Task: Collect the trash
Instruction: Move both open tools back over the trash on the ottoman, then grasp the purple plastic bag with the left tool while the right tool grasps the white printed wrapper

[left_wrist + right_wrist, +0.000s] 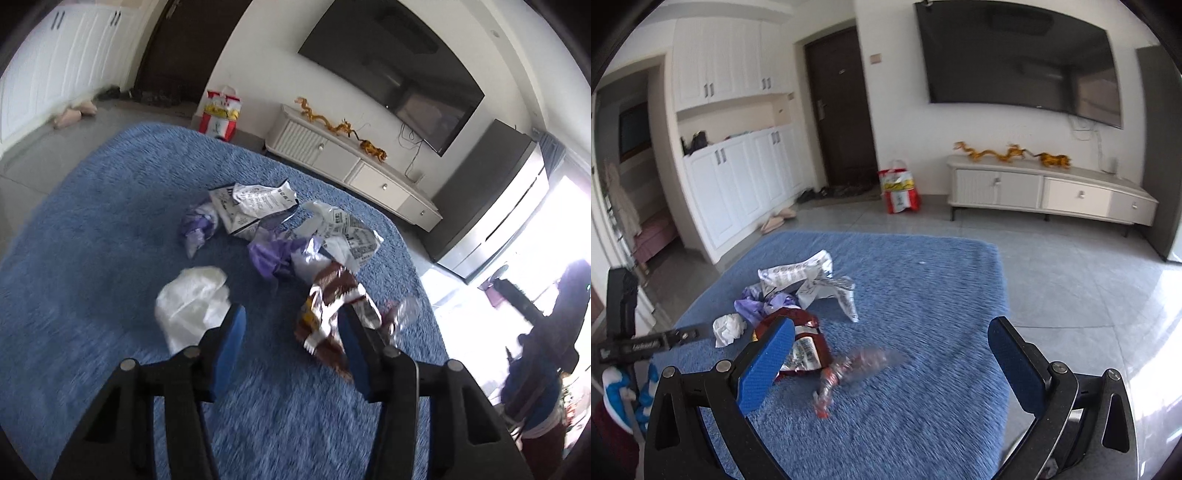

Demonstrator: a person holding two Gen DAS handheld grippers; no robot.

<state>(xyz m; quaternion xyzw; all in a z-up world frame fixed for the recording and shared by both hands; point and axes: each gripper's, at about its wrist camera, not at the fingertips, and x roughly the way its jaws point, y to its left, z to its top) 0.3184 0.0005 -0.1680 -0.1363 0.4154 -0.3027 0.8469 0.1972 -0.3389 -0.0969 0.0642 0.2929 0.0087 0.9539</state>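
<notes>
Several wrappers (798, 291) loose on blue rug (923, 280), red bag (899, 186) upright

Print on the crumpled wrappers (258, 206) seems unreadable.

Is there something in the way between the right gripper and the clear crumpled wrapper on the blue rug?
Nothing visible blocks it. The right gripper is open and empty, and the clear crumpled wrapper lies on the blue rug ahead of its fingers. The brown snack bag lies just beside the wrapper, behind the left-hand finger.
</notes>
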